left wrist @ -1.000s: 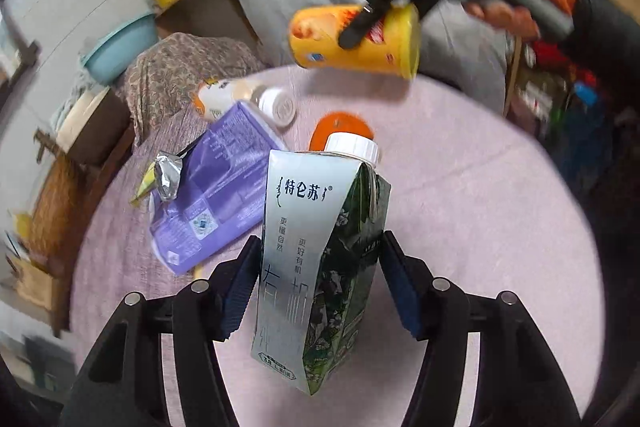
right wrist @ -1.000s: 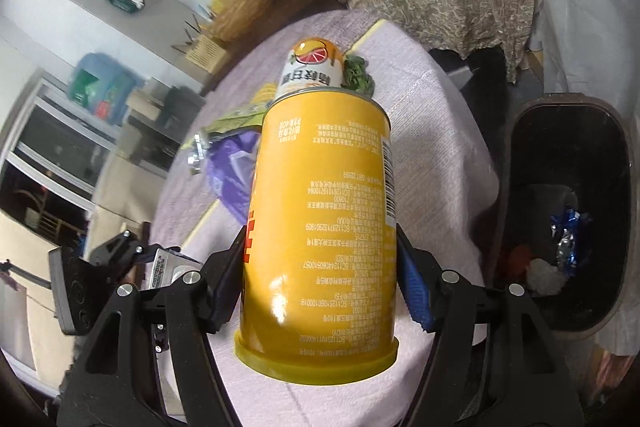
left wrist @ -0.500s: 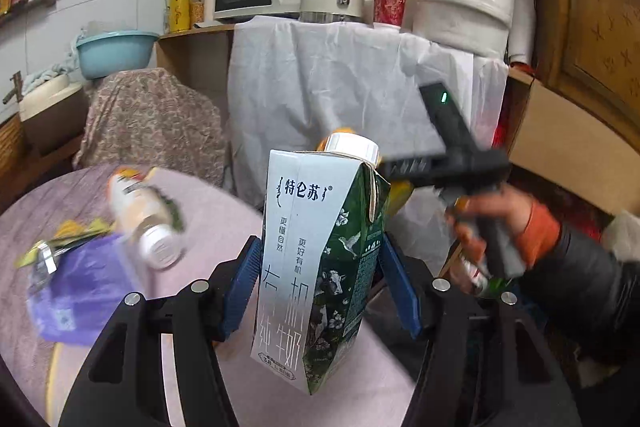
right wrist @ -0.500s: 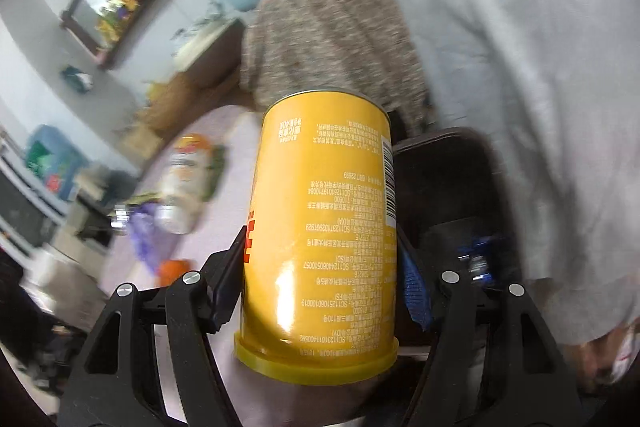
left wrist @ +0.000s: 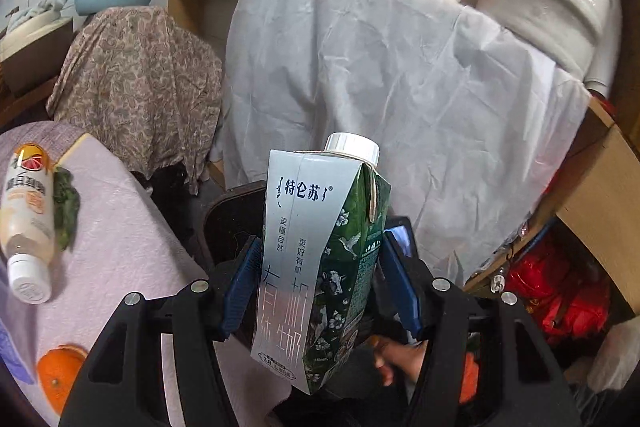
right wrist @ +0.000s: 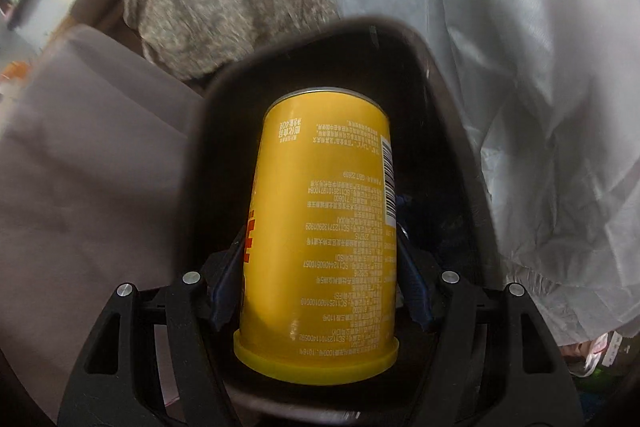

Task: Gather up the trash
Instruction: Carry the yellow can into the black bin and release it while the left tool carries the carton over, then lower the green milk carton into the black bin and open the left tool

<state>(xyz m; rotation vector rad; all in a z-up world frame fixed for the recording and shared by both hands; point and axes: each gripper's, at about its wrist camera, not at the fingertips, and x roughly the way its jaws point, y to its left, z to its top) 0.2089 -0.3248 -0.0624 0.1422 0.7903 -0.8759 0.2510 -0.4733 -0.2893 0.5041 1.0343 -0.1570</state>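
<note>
Right over the bin point(right wrist: 448, 99), the can point(right wrist: 320, 227) is clamped end-down by the right gripper point(right wrist: 320, 287), nearer than the carton point(left wrist: 320, 259) gripped by the left gripper point(left wrist: 320, 279).

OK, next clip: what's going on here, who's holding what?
A person is clearing trash off a table with a handheld tool in each hand. The right tool is clamped on a yellow can, held over the open mouth of a black bin, not yet released. The left tool grips a milk carton beside the table edge, with the bin just behind it. A drink bottle and an orange peel remain on the pink tablecloth.
</note>
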